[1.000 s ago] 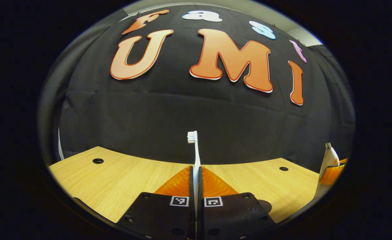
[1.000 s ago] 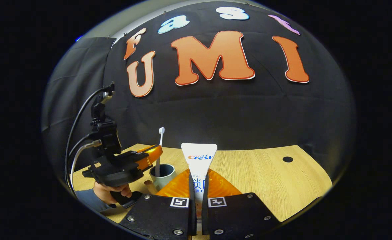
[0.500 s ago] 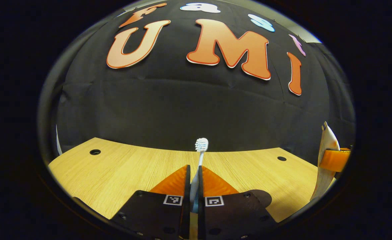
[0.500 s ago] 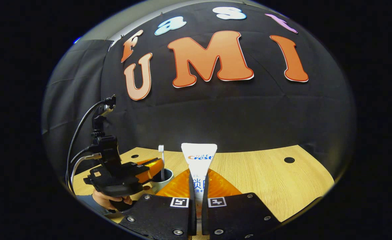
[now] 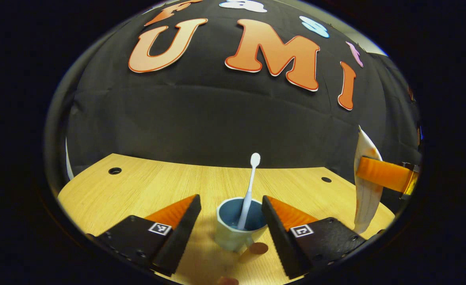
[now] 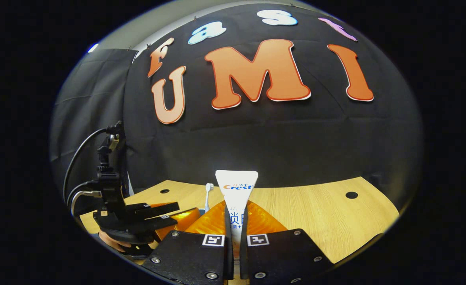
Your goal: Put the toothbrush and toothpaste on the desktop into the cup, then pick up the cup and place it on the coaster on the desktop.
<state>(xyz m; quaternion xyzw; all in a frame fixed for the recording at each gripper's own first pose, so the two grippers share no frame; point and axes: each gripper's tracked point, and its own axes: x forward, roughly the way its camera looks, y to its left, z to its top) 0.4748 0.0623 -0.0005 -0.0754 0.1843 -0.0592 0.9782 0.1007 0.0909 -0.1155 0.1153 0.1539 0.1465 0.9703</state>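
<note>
In the left gripper view a pale cup with a blue inside stands on the wooden desktop. The white toothbrush leans inside it, head up. My left gripper is open, one finger on each side of the cup, touching neither cup nor brush. The white toothpaste tube stands upright in my right gripper, which is shut on it. The left gripper view has the tube at the far right, clamped by an orange finger. The right gripper view shows the left gripper low at the left and the brush head beside it.
A short brown stub lies against the cup's base, and another brown piece sits at the bottom edge. Round holes mark the desktop. A hand and cables are behind the left gripper.
My left gripper has opened and let go of the toothbrush, which now stands in the cup. The right gripper keeps hold of the toothpaste tube.
</note>
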